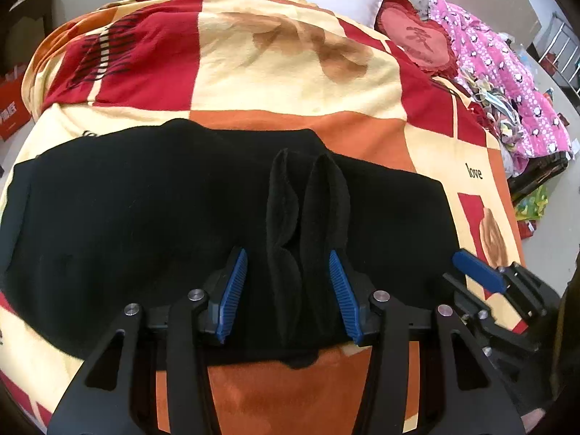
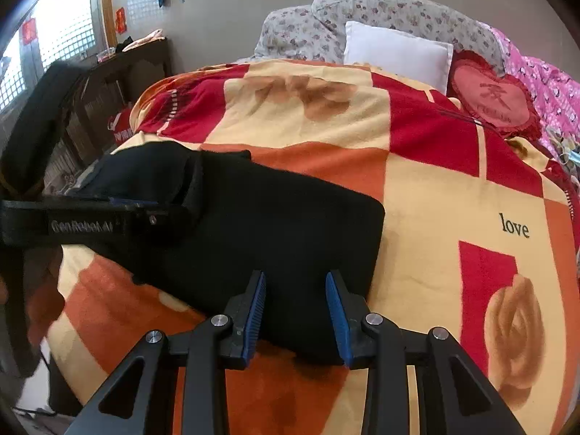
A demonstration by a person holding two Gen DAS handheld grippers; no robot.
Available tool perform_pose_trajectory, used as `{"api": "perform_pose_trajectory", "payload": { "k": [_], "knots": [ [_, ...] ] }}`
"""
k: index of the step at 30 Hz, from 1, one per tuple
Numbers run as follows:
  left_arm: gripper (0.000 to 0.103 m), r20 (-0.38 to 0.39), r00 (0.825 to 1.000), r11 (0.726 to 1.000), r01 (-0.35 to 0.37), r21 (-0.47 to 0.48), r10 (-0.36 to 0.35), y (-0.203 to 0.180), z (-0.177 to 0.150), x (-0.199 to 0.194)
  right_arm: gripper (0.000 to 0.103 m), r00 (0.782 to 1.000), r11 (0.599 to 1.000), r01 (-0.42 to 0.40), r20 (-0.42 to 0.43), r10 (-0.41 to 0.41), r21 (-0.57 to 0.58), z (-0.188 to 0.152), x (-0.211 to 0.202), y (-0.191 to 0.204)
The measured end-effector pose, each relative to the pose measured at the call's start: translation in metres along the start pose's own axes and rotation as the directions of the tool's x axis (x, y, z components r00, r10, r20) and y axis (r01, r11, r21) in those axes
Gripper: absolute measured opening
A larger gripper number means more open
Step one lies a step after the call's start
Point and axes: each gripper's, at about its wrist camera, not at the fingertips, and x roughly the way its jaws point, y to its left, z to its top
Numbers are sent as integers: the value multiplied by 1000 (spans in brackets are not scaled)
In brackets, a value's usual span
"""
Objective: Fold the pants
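Far left, the black pants [image 1: 145, 217] spread flat across the patterned blanket [image 1: 282, 72] near the bed's front edge, with the left end reaching toward the left side of the bed. Moving in, the left gripper [image 1: 288, 282] points down over the pants' near edge with its blue pads [image 1: 232, 301] apart, and between them stands a bunched ridge of black cloth [image 1: 308, 224], two upright folds side by side. The pads flank that ridge but whether they press on it cannot be told, as neither pad clearly touches the cloth.

On to the right wrist view: the left gripper's black frame crosses the left side, over the pants' far end. The pants [image 2: 272, 217] lie here as a broad folded slab, right edge straight, near right corner close to the blanket's front edge. The right gripper [image 2: 295, 311] hovers at that near corner, jaws parted, the blue pads [image 2: 255, 311] straddling the pants' edge with gaps showing on both sides, clamping nothing. Further right, the blanket [image 2: 453, 199] shows the word "love".
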Motion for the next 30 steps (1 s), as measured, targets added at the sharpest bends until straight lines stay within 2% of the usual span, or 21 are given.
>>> {"api": "perform_pose_trajectory", "payload": {
  "k": [6,14,19,23,26,30],
  "knots": [
    [47,4,999,999,-40,-10,40,9,-5,-14,33,998,999,-51,48,50,12,25,6,9],
    [47,32,993,993,-115,-40,116,36,-14,-34,33,997,997,-77,1,77,-1,51,57,35],
    [47,34,991,989,-126,-79,129,51,-17,-40,33,1000,994,4,-4,-4,-107,57,70,65],
    [47,38,991,988,-126,-93,130,56,-18,-45,33,997,993,-72,-8,71,-89,59,59,68],
    [47,44,990,986,-129,-103,134,60,-20,-49,33,999,994,-53,0,53,-93,55,54,70],
    [47,45,990,985,-125,-119,131,65,-23,-53,35,996,993,-71,-54,66,-98,46,69,72]
  ]
}}
